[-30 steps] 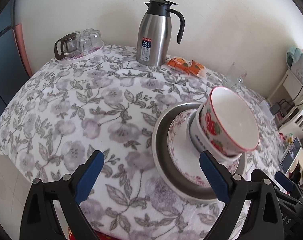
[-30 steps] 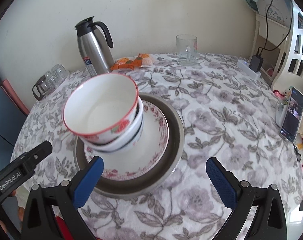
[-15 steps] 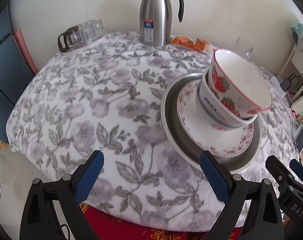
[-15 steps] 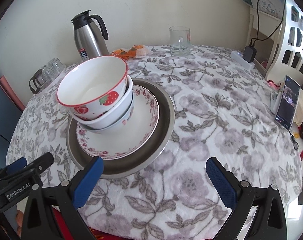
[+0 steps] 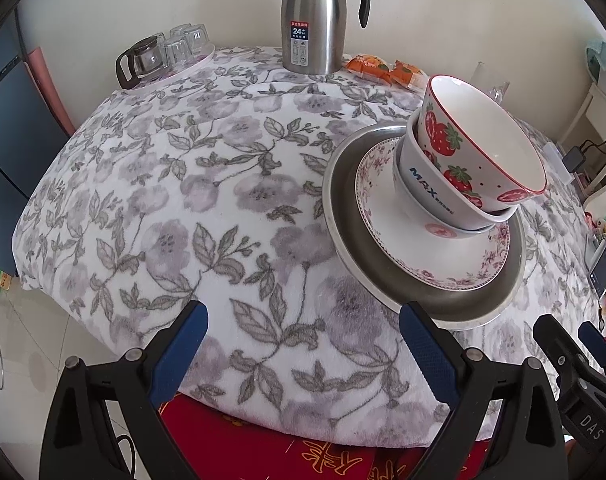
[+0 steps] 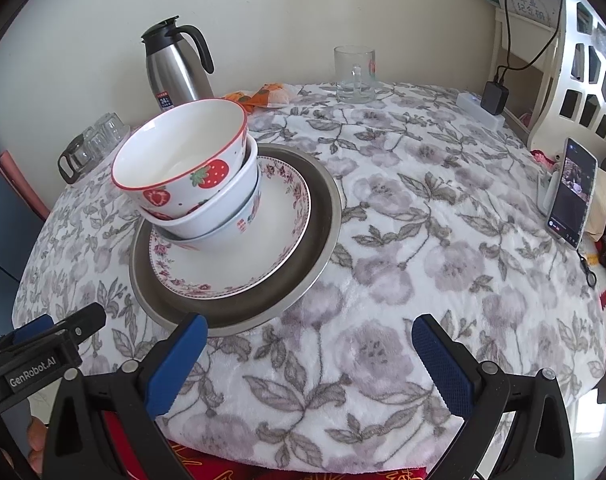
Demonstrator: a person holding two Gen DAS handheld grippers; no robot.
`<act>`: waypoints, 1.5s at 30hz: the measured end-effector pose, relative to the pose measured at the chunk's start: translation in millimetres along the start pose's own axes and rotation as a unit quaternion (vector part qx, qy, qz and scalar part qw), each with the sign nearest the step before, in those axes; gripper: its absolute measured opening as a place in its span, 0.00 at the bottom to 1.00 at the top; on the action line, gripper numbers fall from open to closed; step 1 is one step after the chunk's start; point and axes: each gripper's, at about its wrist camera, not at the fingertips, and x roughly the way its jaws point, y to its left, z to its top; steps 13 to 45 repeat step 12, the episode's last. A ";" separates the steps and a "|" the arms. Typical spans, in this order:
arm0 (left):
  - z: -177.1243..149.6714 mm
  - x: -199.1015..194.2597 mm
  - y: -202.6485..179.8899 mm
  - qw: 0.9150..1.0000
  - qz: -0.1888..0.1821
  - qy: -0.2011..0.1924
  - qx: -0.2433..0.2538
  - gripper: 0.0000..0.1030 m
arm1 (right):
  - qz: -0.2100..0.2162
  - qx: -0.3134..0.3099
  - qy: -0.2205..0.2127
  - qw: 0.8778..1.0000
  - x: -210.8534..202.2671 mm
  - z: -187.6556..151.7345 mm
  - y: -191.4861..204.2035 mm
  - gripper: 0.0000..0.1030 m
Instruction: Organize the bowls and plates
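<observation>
Three bowls, as far as the overlap lets me count, are sitting nested on the floral plate (image 6: 239, 264), with the strawberry bowl (image 6: 183, 168) on top, and that plate is resting inside the wide metal plate (image 6: 323, 208) on the flowered tablecloth (image 6: 443, 240). The stack is leaning a little to one side rather than standing square. Both tools are hanging at the near edge of the table: the left gripper (image 5: 303, 356) is holding its jaws spread wide with nothing between them, and the right gripper (image 6: 309, 360) is likewise gaping and empty, its left finger lying just in front of the metal plate's rim. Judging by this, the stacking step is looking finished and the hands are standing clear. Any next move would be calling for a check on that tilt, perhaps nudging the top bowl level without toppling it toward the thermos (image 6: 175, 68) or the glass mug (image 6: 353, 76) behind.
</observation>
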 end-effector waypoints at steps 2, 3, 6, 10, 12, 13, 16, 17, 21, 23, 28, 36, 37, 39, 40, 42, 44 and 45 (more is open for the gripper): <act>-1.4 -1.3 -0.6 1.000 0.001 -0.001 0.001 0.94 | 0.001 0.001 -0.001 1.000 -1.3 -2.8 -1.2 1.00; -2.0 -1.9 -0.7 1.000 0.002 -0.001 0.002 0.94 | 0.002 0.001 -0.002 1.000 -1.9 -3.9 -1.6 1.00; -3.5 -4.1 -1.5 1.000 0.003 -0.003 0.003 0.94 | 0.002 0.002 -0.002 1.000 -2.7 -5.1 -2.1 1.00; -4.4 -8.7 -3.1 1.000 0.009 -0.012 0.005 0.94 | 0.002 0.003 -0.002 1.000 -2.9 -5.7 -2.6 1.00; -4.3 -10.4 -4.7 1.000 0.007 -0.015 0.009 0.94 | 0.002 0.004 -0.003 1.000 -3.8 -6.0 -3.0 1.00; -4.3 -10.4 -4.7 1.000 0.007 -0.015 0.009 0.94 | 0.002 0.004 -0.003 1.000 -3.8 -6.0 -3.0 1.00; -4.3 -10.4 -4.7 1.000 0.007 -0.015 0.009 0.94 | 0.002 0.004 -0.003 1.000 -3.8 -6.0 -3.0 1.00; -4.3 -10.4 -4.7 1.000 0.007 -0.015 0.009 0.94 | 0.002 0.004 -0.003 1.000 -3.8 -6.0 -3.0 1.00; -4.3 -10.4 -4.7 1.000 0.007 -0.015 0.009 0.94 | 0.002 0.004 -0.003 1.000 -3.8 -6.0 -3.0 1.00; -4.3 -10.4 -4.7 1.000 0.007 -0.015 0.009 0.94 | 0.002 0.004 -0.003 1.000 -3.8 -6.0 -3.0 1.00; -4.3 -10.4 -4.7 1.000 0.007 -0.015 0.009 0.94 | 0.002 0.004 -0.003 1.000 -3.8 -6.0 -3.0 1.00; -4.3 -10.4 -4.7 1.000 0.007 -0.015 0.009 0.94 | 0.002 0.004 -0.003 1.000 -3.8 -6.0 -3.0 1.00; -4.3 -10.4 -4.7 1.000 0.007 -0.015 0.009 0.94 | 0.002 0.004 -0.003 1.000 -3.8 -6.0 -3.0 1.00; -4.3 -10.4 -4.7 1.000 0.007 -0.015 0.009 0.94 | 0.002 0.004 -0.003 1.000 -3.8 -6.0 -3.0 1.00; -4.3 -10.4 -4.7 1.000 0.007 -0.015 0.009 0.94 | 0.002 0.004 -0.003 1.000 -3.8 -6.0 -3.0 1.00; -4.3 -10.4 -4.7 1.000 0.007 -0.015 0.009 0.94 | 0.002 0.004 -0.003 1.000 -3.8 -6.0 -3.0 1.00; -4.3 -10.4 -4.7 1.000 0.007 -0.015 0.009 0.94 | 0.002 0.004 -0.003 1.000 -3.8 -6.0 -3.0 1.00; -4.3 -10.4 -4.7 1.000 0.007 -0.015 0.009 0.94 | 0.002 0.004 -0.003 1.000 -3.8 -6.0 -3.0 1.00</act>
